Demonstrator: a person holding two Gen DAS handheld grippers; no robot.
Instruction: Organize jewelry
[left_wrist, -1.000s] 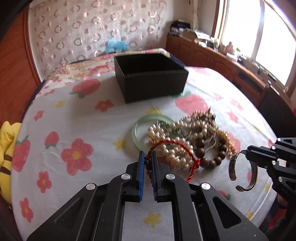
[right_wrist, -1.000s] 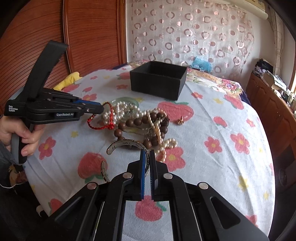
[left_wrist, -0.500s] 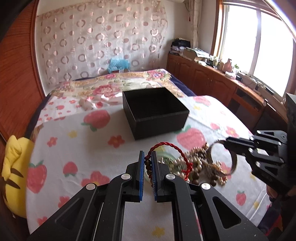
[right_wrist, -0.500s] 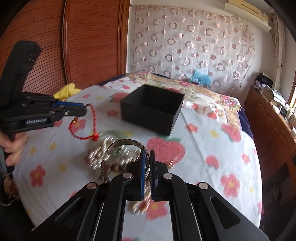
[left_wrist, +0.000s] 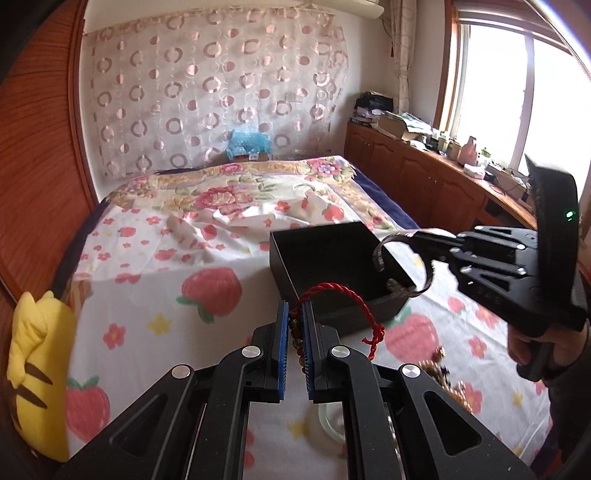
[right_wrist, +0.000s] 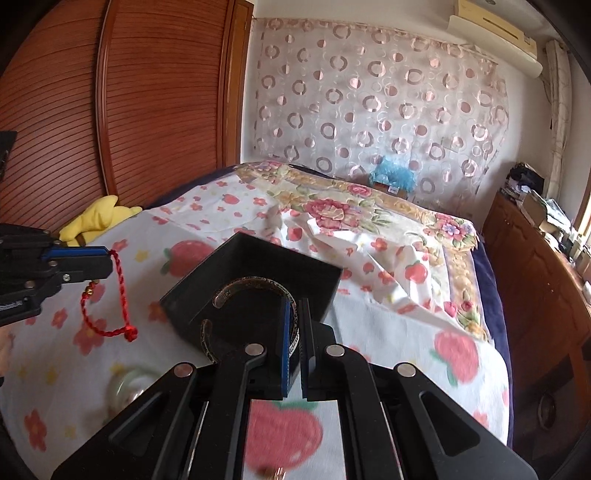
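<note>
Two pieces were being carried: a red cord bracelet (left_wrist: 341, 295) clamped in the left gripper (left_wrist: 294, 325) just before the black box (left_wrist: 332, 254), a metal cuff (right_wrist: 251, 291) clamped in the right gripper (right_wrist: 294, 332) over it; neither was yet released, and beads (left_wrist: 443, 373) were left on the bed (left_wrist: 155, 295).

Left tool (left_wrist: 294, 328): matte black plastic body, two angular fingers with triangular cut-outs, bright blue ribbed pads (left_wrist: 281, 343) on the inner faces, four round silver screws across the linkage. Right tool (right_wrist: 294, 325) – same build, black frame, blue pad, silver screw heads. Seen from the left wrist camera, its body shows small screws and a green indicator light (left_wrist: 569, 214) on a tall black grip. Person's hand (left_wrist: 543, 347) – dark sleeve cuff at the wrist.
</note>
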